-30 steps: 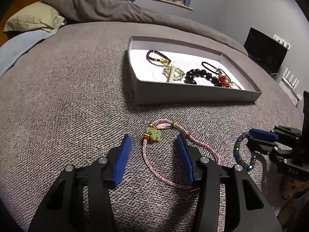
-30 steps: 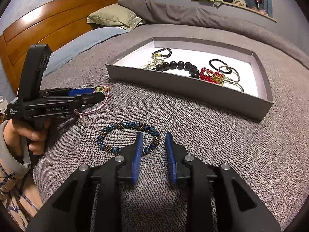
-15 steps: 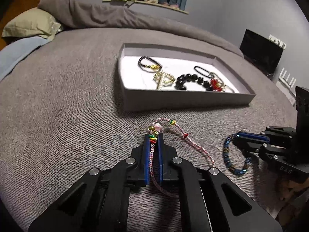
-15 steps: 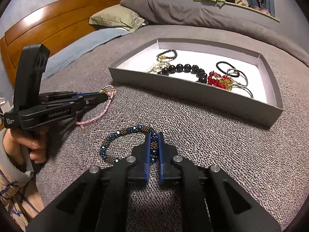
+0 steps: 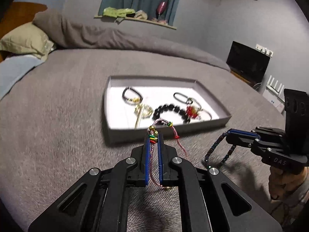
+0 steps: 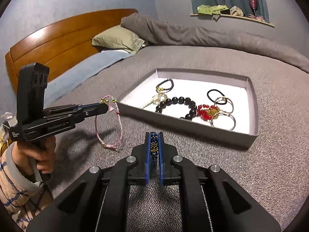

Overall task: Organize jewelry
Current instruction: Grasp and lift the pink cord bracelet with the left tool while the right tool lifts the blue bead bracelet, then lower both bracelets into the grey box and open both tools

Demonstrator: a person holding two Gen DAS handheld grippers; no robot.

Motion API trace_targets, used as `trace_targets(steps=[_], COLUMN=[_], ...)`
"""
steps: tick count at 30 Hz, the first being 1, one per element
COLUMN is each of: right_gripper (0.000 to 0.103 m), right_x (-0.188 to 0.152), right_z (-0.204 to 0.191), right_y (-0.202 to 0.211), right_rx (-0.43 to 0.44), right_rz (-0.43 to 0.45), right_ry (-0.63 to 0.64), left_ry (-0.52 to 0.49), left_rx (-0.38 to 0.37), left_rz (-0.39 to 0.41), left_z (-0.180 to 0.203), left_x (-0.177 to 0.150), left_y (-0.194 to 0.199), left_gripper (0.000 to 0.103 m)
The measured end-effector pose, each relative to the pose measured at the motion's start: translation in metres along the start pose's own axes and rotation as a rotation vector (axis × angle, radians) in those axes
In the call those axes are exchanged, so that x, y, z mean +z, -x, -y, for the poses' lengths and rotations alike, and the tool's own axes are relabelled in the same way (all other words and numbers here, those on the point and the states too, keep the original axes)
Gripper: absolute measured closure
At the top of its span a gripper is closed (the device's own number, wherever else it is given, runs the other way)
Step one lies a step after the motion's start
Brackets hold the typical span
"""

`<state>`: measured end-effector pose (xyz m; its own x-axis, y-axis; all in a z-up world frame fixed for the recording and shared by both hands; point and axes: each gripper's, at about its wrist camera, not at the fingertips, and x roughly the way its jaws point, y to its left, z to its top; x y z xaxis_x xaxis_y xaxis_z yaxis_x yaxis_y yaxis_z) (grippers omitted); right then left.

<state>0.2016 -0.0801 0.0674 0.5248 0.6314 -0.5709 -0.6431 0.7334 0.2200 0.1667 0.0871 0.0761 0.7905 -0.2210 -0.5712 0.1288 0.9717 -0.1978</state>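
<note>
Grey bedspread (image 5: pixel 58 135) w/ 1 tray (image 5: pixel 226 118); near its front wall, L gripper (image 5: pixel 154 138) clamps pink cord bracelet (image 6: pixel 109 123), R gripper (image 6: pixel 154 137) clamps blue bead bracelet (image 5: pixel 216 147), both lifted.

My matt black plastic left tool (image 5: pixel 153 141) pinches a woven pink cord bracelet (image 6: pixel 109 123). The bed's grey blanket (image 6: pixel 251 164) looks coarse; the wooden headboard (image 6: pixel 58 36) is glossy.

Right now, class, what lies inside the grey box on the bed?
Inside the grey box: a small black bead bracelet, a gold piece, a large black bead bracelet, red beads, a black hair tie and metal rings. The near wall hides the floor strip behind it.
</note>
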Motion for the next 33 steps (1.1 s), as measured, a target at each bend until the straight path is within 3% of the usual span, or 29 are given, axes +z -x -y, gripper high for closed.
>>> trace_targets(steps=[11, 21, 28, 33], right_gripper=[0.096, 0.096, 0.096, 0.096], right_x=[0.025, 0.066, 0.1, 0.117], right_z=[0.016, 0.042, 0.076, 0.101], right_y=[0.016, 0.026, 0.004, -0.025], right_rx=[-0.016, -0.05, -0.089, -0.106], right_rz=[0.052, 0.113, 0.109, 0.091], right_ry=[-0.016, -0.025, -0.056, -0.085], left_ry=[-0.042, -0.017, -0.008, -0.041], left_rx=[-0.011, 0.013, 0.037, 0.067], left_rz=[0.036, 0.033, 0.017, -0.036], left_z=[0.008, -0.008, -0.011, -0.008], left_x=[0.031, 0.066, 0.086, 0.085], left_y=[0.004, -0.027, -0.056, -0.085], left_gripper=[0.095, 0.095, 0.095, 0.095])
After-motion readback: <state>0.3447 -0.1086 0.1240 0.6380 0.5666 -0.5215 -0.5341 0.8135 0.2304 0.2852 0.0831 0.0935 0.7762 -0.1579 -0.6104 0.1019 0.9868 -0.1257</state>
